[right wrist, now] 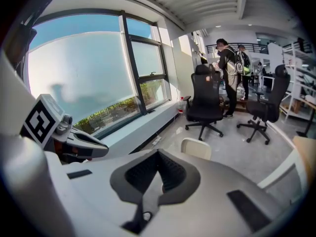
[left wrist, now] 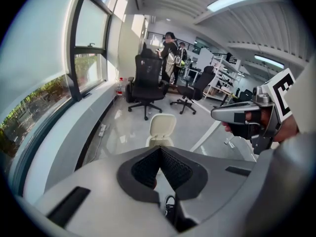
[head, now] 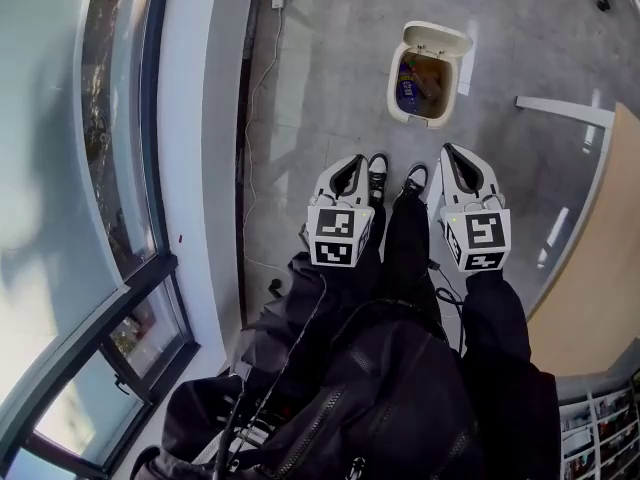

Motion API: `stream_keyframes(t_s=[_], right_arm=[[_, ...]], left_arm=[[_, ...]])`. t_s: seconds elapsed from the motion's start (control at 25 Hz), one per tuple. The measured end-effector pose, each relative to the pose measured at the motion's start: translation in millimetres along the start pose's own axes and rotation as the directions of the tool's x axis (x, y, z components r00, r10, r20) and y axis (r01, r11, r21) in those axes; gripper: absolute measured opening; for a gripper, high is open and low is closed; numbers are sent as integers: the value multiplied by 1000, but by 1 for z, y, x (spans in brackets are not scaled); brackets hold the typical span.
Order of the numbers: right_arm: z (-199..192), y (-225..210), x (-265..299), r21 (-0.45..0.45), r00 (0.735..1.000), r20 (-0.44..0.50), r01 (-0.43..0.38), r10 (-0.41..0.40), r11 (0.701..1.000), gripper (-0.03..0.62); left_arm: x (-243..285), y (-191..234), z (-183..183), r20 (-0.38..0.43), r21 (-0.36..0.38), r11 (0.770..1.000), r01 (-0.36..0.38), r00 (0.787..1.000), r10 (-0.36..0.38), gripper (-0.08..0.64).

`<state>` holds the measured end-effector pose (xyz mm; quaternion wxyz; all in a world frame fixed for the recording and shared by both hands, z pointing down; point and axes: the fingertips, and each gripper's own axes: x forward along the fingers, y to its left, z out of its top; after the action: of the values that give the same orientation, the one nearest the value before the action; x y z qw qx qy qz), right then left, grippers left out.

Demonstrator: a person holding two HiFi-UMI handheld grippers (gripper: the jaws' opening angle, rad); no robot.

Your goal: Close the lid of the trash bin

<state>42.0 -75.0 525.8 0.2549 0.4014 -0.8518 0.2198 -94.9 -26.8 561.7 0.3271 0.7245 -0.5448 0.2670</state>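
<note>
- Trash bin [head: 394, 88] sits on the grey floor at 12 o'clock from the person, well apart from both grippers, with rubbish showing inside.
- Lid [head: 437, 38] stands up at the bin's far side, its 12 o'clock, so the bin is not closed yet.
- Left gripper [head: 349, 173]: jaw tips meet with nothing between them; it is held low in front of the body, above the shoes [head: 378, 171].
- Right gripper [head: 458, 168]: same, jaws together and empty, near the left one.
- Step in hand, as I judge it: walk up, reach past the lid's top edge, tip it back toward the person, then press it down.
- No grasp is needed, since closed jaws work as a pusher. Push mid-lid, because an off-centre shove could slide or tip a light bin.
- Room: there is open floor between the feet and the bin.
- Edges: window ledge [head: 190, 168] at 9 o'clock, wooden desk [head: 595, 258] at 3 o'clock, and office chairs [left wrist: 147, 85] beyond the bin at 12, likely out of the way.
</note>
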Motion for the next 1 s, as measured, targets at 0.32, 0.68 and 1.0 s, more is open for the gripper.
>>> stream_keyframes(t_s=[0.32, 0.68, 1.0], right_arm=[[-71, -3, 40, 37, 995, -98, -7, 11, 999, 0], [-122, -5, 70, 42, 988, -149, -20, 26, 999, 0], [-131, -29, 104, 13, 989, -146, -17, 19, 1000, 0]], left_arm=[[33, 12, -61, -87, -29, 1000, -3, 996, 1, 2], [49, 30, -123, -158, -74, 997, -22, 987, 10, 2], [58, 29, -165, -215, -111, 994, -17, 977, -7, 2]])
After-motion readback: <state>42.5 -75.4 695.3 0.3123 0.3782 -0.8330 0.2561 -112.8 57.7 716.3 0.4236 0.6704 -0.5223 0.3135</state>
